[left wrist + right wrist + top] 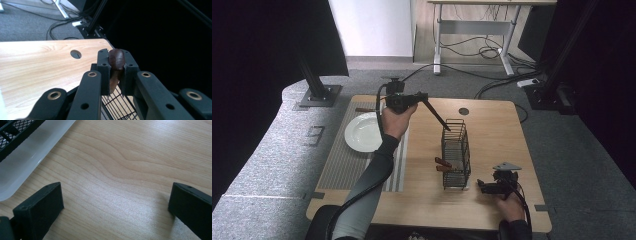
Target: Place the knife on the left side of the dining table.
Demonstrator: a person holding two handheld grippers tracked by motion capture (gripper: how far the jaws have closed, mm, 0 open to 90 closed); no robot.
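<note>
In the left gripper view the brown handle (116,62) is clamped between the jaws, so its sides are covered and its lower end runs out of sight behind them; what kind of utensil it belongs to cannot be told. The basket (117,107) below is cut off by the bottom edge. In the high view the utensil's working end is too small to make out, and so are the brown handles (443,165) in the basket (456,150). In the right gripper view the basket's mesh corner (15,132) and the white tray (32,157) beneath it are cropped by the left edge.
</note>
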